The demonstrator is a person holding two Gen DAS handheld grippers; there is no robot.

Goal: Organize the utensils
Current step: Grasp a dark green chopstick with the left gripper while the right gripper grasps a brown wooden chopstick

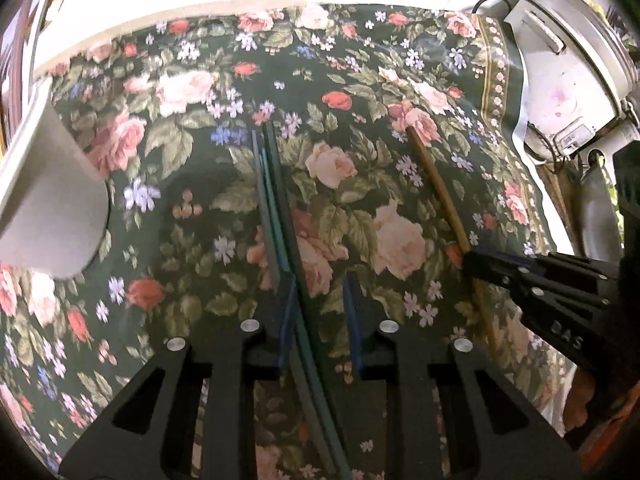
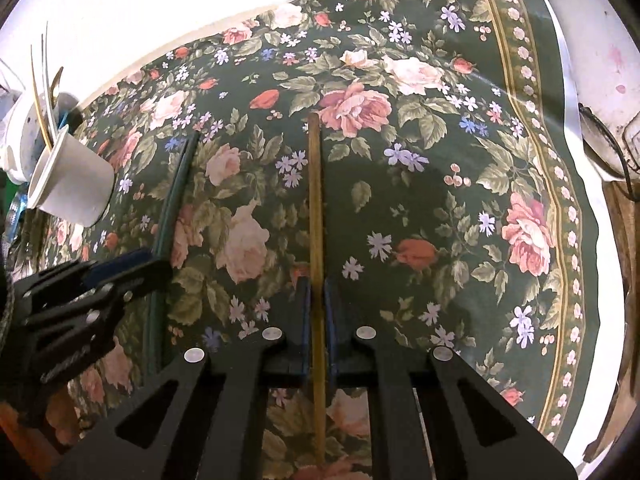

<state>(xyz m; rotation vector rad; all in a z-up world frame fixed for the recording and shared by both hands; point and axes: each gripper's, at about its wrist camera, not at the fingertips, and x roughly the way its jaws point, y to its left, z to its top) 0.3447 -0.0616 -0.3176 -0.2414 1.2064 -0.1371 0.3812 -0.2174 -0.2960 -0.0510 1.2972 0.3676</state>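
Note:
Green chopsticks (image 1: 276,208) lie on the floral tablecloth (image 1: 360,80), running away from me. My left gripper (image 1: 318,312) is open around their near part, with a wide gap on the right side. A wooden chopstick (image 2: 316,208) lies to the right. My right gripper (image 2: 317,320) is shut on it, pads pressing both sides; it also shows in the left wrist view (image 1: 472,268). A white cup (image 2: 74,184) at the left holds several utensils (image 2: 44,92). The green chopsticks (image 2: 176,192) and left gripper (image 2: 132,268) show in the right wrist view.
A white appliance (image 1: 572,76) with a cord stands at the far right, off the cloth. The white cup (image 1: 48,200) looms close on the left in the left wrist view. The cloth's bordered edge (image 2: 560,200) runs along the right.

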